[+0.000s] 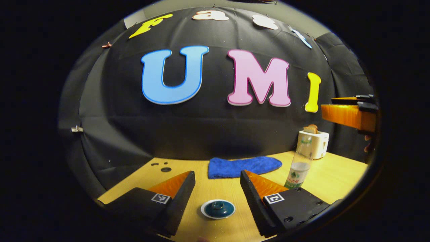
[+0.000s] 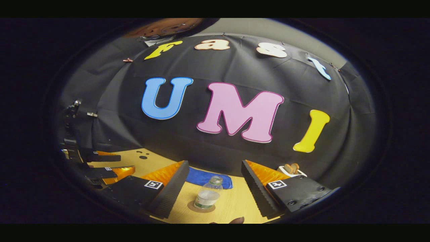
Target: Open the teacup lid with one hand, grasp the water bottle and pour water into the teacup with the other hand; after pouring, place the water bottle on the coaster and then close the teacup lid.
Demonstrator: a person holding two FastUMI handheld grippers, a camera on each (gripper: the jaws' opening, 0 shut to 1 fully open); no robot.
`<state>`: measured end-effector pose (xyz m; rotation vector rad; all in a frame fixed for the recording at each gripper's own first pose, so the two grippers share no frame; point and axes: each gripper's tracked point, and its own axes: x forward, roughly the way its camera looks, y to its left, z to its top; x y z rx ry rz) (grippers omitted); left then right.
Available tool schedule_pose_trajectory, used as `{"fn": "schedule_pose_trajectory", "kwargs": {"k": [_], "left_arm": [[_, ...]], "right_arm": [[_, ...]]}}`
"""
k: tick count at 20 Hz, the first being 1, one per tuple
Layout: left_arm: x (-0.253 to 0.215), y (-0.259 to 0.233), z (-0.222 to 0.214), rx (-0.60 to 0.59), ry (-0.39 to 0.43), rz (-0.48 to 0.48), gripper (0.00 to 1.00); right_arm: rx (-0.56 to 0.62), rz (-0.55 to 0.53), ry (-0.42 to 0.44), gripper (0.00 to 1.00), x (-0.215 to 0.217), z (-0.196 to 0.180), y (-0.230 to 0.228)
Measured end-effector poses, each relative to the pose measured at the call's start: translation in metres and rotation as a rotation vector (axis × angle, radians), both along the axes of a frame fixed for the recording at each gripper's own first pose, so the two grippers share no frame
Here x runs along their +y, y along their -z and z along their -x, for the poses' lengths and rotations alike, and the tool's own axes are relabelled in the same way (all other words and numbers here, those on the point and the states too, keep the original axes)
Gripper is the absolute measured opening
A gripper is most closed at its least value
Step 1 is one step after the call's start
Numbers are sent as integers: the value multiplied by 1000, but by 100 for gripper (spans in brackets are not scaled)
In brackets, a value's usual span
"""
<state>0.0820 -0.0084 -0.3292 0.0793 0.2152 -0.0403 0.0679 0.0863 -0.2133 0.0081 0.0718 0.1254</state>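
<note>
Spread left gripper (image 1: 217,183) over lidded teacup (image 1: 218,208); right gripper (image 2: 215,176) spread above water bottle (image 2: 208,194) on coaster (image 2: 201,207); wooden table (image 1: 336,174), blue cloth (image 1: 243,166), toaster (image 1: 315,143).

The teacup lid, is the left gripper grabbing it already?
Apart. The left gripper view shows the left gripper open, with bare table between each finger and the teacup lid, which sits between them.

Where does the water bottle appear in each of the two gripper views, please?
Left gripper view: water bottle stands right of centre, beyond the right finger, before the toaster.
Right gripper view: low centre, between that gripper's open fingers, on a coaster.
Shared landmark: blue cloth behind it.
</note>
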Motion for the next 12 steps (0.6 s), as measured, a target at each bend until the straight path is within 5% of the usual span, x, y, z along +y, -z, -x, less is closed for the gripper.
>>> {"fn": "schedule_pose_trajectory", "kwargs": {"k": [7,8,12], "left_arm": [[1,71,-15,104,-8,24,75],[1,77,-16,112,-12,19,61],[-1,89,-19,140,-9,31,59]], "right_arm": [[42,13,13,97,1,9,39],[45,16,14,97,0,9,40],[53,33,19,97,-2,9,43]]}}
